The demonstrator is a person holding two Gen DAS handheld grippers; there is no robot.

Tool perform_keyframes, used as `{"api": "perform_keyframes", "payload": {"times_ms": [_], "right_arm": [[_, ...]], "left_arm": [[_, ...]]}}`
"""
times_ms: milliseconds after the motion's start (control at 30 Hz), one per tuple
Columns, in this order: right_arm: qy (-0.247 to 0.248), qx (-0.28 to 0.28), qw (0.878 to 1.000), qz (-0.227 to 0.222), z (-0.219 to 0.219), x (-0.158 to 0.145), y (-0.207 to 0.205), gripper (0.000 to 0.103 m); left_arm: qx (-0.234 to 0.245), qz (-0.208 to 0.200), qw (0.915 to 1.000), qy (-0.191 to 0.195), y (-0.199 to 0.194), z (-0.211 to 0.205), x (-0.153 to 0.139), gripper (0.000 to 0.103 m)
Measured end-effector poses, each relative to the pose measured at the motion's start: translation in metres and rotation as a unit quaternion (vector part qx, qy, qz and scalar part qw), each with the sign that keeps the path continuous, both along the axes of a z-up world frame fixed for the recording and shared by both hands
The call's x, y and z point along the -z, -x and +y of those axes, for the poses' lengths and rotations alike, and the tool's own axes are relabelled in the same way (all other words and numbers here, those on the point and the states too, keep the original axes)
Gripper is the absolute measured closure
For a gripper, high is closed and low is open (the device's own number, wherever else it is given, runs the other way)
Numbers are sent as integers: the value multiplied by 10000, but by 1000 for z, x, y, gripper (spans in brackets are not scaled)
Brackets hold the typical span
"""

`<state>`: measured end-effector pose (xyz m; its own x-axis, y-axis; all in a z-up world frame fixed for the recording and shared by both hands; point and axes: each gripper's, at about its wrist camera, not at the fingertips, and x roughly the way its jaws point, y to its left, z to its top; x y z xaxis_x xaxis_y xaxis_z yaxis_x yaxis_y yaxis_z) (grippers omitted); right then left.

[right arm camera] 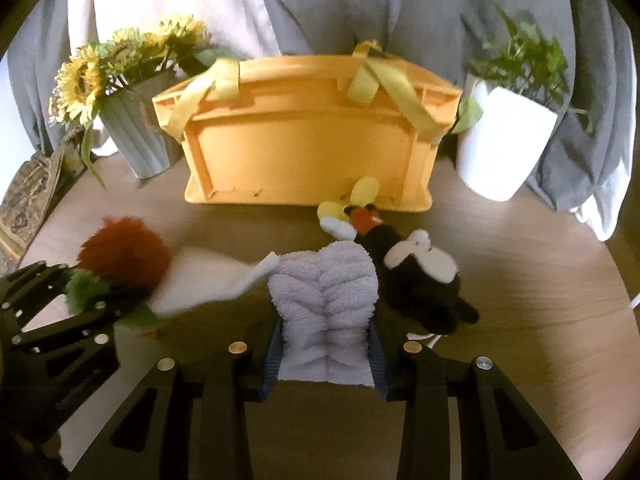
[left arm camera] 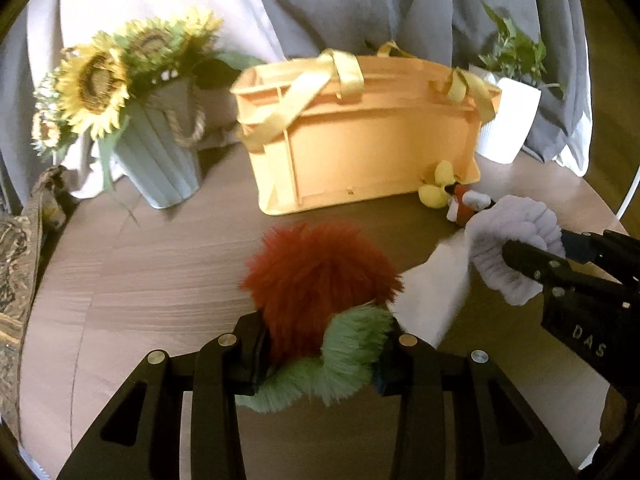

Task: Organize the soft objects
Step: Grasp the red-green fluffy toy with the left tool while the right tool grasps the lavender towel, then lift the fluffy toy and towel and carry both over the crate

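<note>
With the yellow basket (right arm camera: pixel 308 136) standing beyond both at the back of the counter (right arm camera: pixel 540 320), the left claw (left arm camera: pixel 320 360) is clamped on a red-and-green fluffy toy (left arm camera: pixel 320 280) and the right claw (right arm camera: pixel 326 356) on a lavender towel (right arm camera: pixel 324 292), about equally near it.

From my left gripper (left arm camera: pixel 320 360) I can't see into the yellow basket (left arm camera: pixel 360 152) ahead — only its near wall shows. The furry red-and-green toy (left arm camera: pixel 316 300) hides both pads, so I can't see the contact. My right gripper (right arm camera: pixel 326 364) hides the purple cloth's (right arm camera: pixel 324 292) lower end. Beside it the black plush (right arm camera: pixel 424 292) is blurred — its shape unclear. The patterned object (left arm camera: pixel 16 264) far left is cut off.
</note>
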<state>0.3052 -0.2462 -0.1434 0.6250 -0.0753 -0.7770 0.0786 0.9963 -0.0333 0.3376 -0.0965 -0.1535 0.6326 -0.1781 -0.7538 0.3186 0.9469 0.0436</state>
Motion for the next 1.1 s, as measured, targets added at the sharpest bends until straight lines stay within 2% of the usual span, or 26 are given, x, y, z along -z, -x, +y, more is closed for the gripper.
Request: {"api": "perform_keyframes", "payload": {"times_ms": [233, 1100], "right_arm": [[262, 9, 9989, -380, 2, -25, 8, 65], [71, 10, 9877, -1560, -1, -102, 17, 65]], "left_arm": [[-91, -295, 9994, 124, 9, 2, -23, 65], [-163, -1495, 9866, 629, 14, -1, -111, 65]]}}
